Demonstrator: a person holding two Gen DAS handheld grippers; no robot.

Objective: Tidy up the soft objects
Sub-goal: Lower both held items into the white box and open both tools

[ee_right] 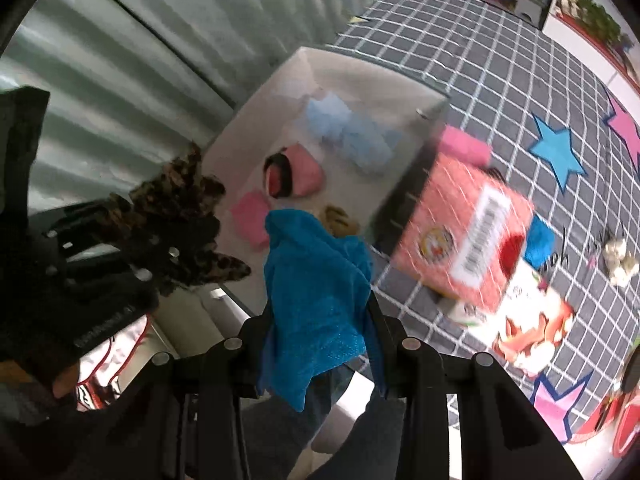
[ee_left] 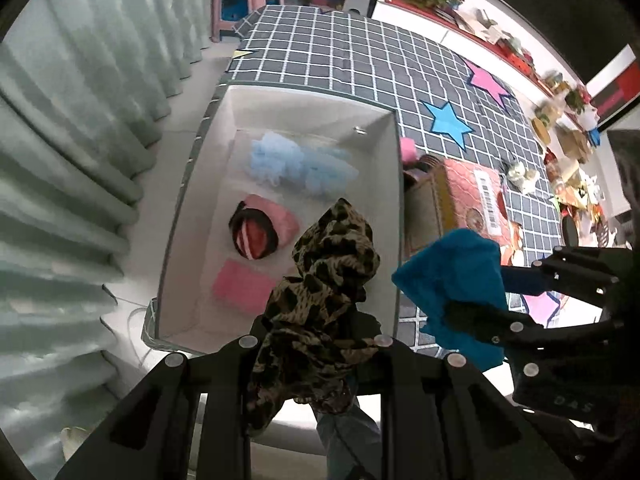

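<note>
My left gripper point(ee_left: 316, 340) is shut on a leopard-print cloth point(ee_left: 324, 280) and holds it above the near end of a white storage box point(ee_left: 394, 216). My right gripper point(ee_right: 320, 320) is shut on a blue cloth point(ee_right: 316, 292), held just right of the box; this cloth also shows in the left wrist view point(ee_left: 456, 280). Inside the box lie a light blue mesh puff point(ee_left: 296, 160), a pink and black rolled item point(ee_left: 260, 232) and a pink sponge point(ee_left: 240, 286). The leopard cloth shows in the right wrist view point(ee_right: 180, 224).
The box sits on a grey checked tablecloth point(ee_left: 340, 52) with star patches. A pink netted package point(ee_right: 468, 224) lies right of the box, with a pink roll point(ee_right: 464, 144) behind it. Pale green curtains point(ee_left: 72, 140) hang to the left. Cluttered shelves point(ee_left: 560, 128) line the right.
</note>
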